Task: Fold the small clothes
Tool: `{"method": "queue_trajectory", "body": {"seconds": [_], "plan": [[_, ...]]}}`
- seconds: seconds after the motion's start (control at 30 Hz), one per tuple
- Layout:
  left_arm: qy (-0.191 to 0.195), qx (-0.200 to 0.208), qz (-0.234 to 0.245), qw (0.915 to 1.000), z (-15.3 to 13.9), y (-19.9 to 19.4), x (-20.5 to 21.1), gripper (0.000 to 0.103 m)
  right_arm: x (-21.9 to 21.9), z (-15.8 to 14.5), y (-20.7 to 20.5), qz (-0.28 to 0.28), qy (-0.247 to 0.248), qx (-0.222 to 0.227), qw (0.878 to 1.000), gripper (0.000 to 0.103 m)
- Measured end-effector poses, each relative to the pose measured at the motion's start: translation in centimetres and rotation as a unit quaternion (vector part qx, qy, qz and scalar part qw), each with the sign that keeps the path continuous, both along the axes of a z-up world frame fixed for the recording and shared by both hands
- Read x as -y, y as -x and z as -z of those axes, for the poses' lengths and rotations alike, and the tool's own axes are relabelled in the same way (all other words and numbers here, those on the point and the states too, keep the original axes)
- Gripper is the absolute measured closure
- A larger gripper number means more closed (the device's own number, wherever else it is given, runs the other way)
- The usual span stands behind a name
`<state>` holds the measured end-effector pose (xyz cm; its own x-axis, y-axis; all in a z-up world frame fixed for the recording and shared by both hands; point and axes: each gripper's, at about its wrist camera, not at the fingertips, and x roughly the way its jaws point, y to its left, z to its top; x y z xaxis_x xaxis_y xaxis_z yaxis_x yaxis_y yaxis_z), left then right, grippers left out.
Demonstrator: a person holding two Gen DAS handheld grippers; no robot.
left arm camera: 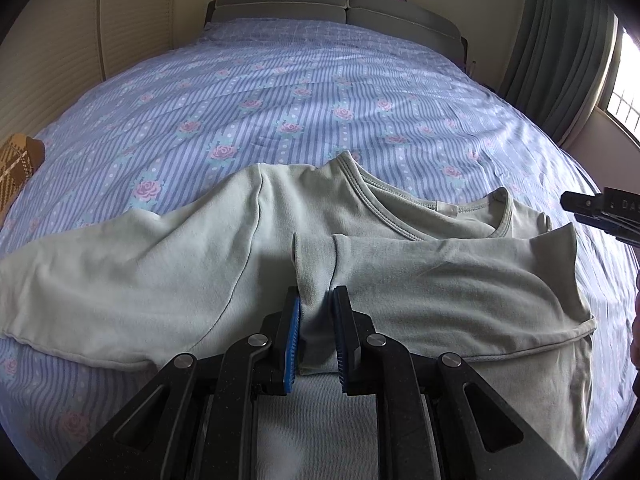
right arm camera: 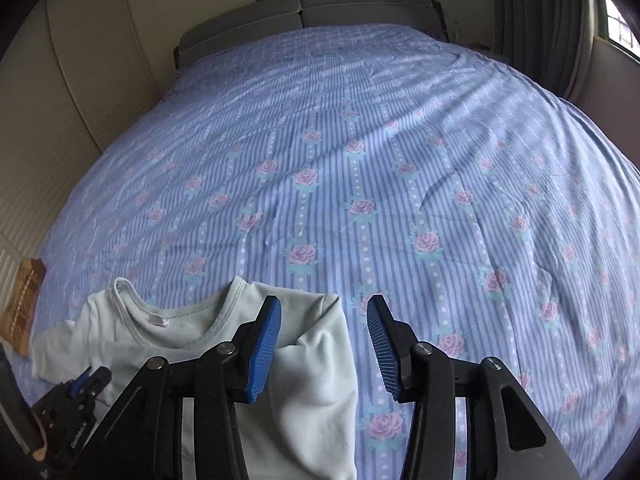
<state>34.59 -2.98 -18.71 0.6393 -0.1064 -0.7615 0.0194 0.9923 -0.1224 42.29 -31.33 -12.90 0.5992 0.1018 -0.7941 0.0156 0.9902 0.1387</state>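
Left gripper clamps a fold of the shirt on the bed. Right gripper, at the shirt's 3 o'clock, open and empty.

Daylight glares white through the window on my right; away from it the bed dims. Fisheye bends and blackens both pictures' corners.

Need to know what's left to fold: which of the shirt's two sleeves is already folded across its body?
The sleeve pinched in the left tongs is folded across the shirt's body. The other sleeve lies spread out on the bedsheet, untouched.
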Motion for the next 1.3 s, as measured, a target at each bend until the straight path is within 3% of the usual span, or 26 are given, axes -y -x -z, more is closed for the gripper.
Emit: {"method": "queue_trajectory", "body": {"seconds": [0.13, 0.27, 0.33, 0.6, 0.83, 0.93, 1.1, 1.17, 1.3], "plan": [[0.007, 0.002, -0.004, 1.0000, 0.0, 0.1, -0.1, 0.086, -1.7, 1.8, -1.4, -0.013, 0.050, -0.054, 0.997, 0.060], [0.008, 0.005, -0.004, 0.9999, 0.2, 0.2, -0.2, 0.086, -1.2, 3.1, -1.3, -0.005, 0.069, -0.079, 0.994, 0.085], [0.008, 0.005, -0.005, 0.9999, 0.2, 0.1, -0.2, 0.086, 0.0, 3.6, -1.3, 0.014, 0.078, -0.085, 0.993, 0.091], [0.006, 0.003, -0.006, 1.0000, 0.3, 0.1, -0.2, 0.086, 1.9, 2.6, -1.1, 0.045, 0.101, -0.061, 0.992, 0.091], [0.002, 0.014, -0.010, 0.9999, -0.5, 0.5, -0.1, 0.084, 2.5, 0.7, 1.7, 0.024, 0.042, -0.008, 0.999, 0.091], [-0.006, 0.025, -0.009, 0.9996, -0.9, 0.5, 0.0, 0.075, 1.9, 1.2, 3.3, 0.010, 0.032, -0.003, 0.999, 0.091], [-0.017, 0.011, -0.016, 0.9997, 0.2, -0.1, -0.5, 0.075, 0.8, 4.1, 3.5, -0.008, 0.078, -0.018, 0.997, 0.091], [-0.019, 0.011, -0.018, 0.9996, 0.2, 0.1, -0.7, 0.075, 1.4, 4.9, 3.2, 0.000, 0.073, -0.019, 0.997, 0.091], [-0.016, 0.036, -0.011, 0.9992, -1.4, 1.2, -0.4, 0.075, 2.1, 3.5, 4.4, 0.016, 0.059, 0.013, 0.998, 0.091]]}}
